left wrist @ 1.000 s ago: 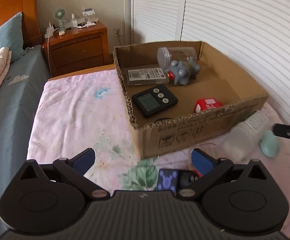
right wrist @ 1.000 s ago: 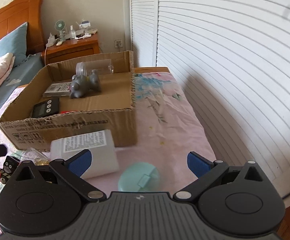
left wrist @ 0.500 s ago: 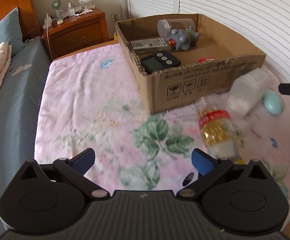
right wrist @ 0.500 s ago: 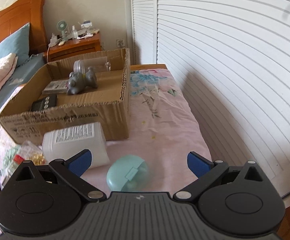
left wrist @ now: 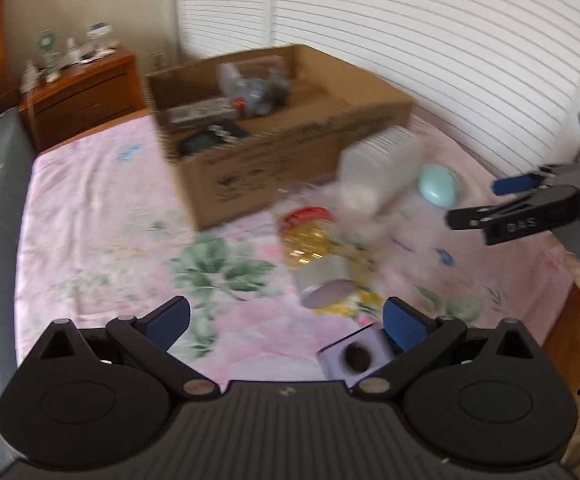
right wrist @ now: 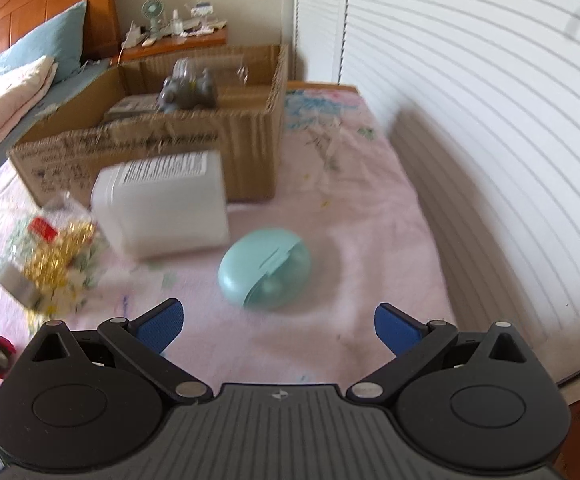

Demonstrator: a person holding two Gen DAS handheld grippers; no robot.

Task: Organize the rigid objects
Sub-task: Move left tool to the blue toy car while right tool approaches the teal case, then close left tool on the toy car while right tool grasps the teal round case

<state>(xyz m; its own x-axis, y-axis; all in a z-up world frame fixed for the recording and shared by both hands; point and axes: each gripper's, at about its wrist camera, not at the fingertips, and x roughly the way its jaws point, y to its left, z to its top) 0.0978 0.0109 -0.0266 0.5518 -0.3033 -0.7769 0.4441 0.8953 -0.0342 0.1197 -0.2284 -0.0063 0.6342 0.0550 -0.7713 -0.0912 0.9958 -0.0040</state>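
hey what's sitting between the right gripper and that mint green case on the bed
Nothing: in the right wrist view only bare pink sheet lies between the open right gripper and the mint green case.

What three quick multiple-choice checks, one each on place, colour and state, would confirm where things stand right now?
1. Where does the white jug lie?
A. inside the cardboard box
B. on the bedspread, in front of the box
C. on the nightstand

2. What colour is the oval case?
A. red
B. black
C. pale teal

3. How are the right gripper fingers?
A. spread open, empty
B. shut on the case
C. shut on the jug

Answers: B, the jug rests outside the cardboard box wall; C, its shell is teal; A, both blue pads stand wide apart with only bedspread between.
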